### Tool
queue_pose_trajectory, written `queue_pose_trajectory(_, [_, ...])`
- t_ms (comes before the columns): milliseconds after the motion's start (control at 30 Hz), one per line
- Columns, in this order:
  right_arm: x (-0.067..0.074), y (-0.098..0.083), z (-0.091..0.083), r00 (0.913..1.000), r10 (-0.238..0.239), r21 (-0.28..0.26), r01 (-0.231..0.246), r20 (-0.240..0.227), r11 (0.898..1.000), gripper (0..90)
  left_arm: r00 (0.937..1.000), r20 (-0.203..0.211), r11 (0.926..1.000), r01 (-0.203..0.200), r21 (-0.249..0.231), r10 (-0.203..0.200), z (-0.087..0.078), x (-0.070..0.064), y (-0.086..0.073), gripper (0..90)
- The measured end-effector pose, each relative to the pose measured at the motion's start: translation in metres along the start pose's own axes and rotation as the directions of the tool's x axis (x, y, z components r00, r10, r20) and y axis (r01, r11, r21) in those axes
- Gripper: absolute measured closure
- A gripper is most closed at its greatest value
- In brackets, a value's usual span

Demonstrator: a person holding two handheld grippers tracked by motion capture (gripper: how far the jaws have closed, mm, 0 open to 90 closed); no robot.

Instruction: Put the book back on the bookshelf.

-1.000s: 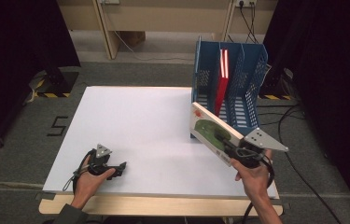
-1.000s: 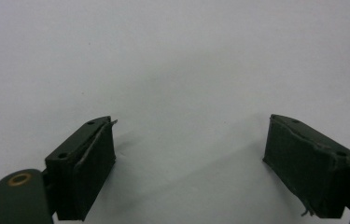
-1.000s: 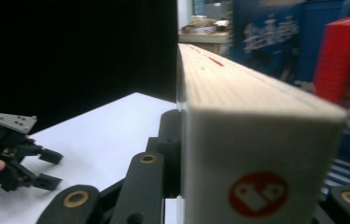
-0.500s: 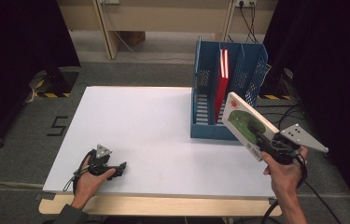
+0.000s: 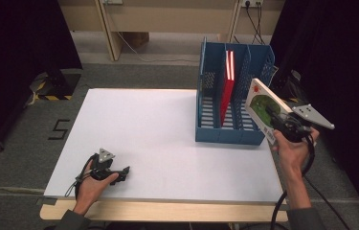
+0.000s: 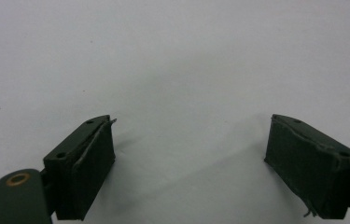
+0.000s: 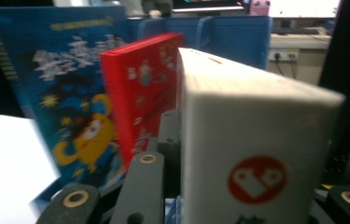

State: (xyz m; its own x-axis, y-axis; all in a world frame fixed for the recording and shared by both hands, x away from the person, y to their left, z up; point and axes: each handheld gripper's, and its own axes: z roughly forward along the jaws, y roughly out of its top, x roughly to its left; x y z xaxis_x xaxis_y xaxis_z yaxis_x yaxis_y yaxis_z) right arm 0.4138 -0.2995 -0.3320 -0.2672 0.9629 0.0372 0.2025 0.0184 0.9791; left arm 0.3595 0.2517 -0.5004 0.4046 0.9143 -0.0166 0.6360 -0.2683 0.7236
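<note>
A white table (image 5: pixel 167 139) stands on grey carpet. Pale wooden furniture (image 5: pixel 167 14) lines the far wall, black curtains (image 5: pixel 19 38) hang at both sides, and a "5" (image 5: pixel 60 129) marks the floor.

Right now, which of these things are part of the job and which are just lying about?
In the job: white book, held in the right gripper; blue rack; red book standing in it.

Lying about: left gripper, jaws open on the table; floor cables.
</note>
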Motion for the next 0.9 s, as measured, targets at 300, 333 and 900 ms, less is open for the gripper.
queue_pose_trajectory(300, [-0.008,0.005,0.061,0.9928,0.042,0.043,-0.047,0.112,0.998,76.1,1.0000,-0.002,1.0000,0.001,-0.002,-0.001,0.000,0.000,0.000,14.1])
queue_pose_trajectory(333, [-0.009,0.004,0.067,0.9916,0.047,0.049,-0.053,0.121,0.997,76.1,1.0000,-0.002,1.0000,0.001,-0.002,-0.001,0.000,0.000,-0.001,14.1])
queue_pose_trajectory(900, [-0.009,-0.012,0.142,0.9761,0.051,0.143,-0.083,0.211,0.986,76.1,1.0000,-0.004,1.0000,0.007,-0.005,-0.007,0.000,-0.001,-0.001,14.3])
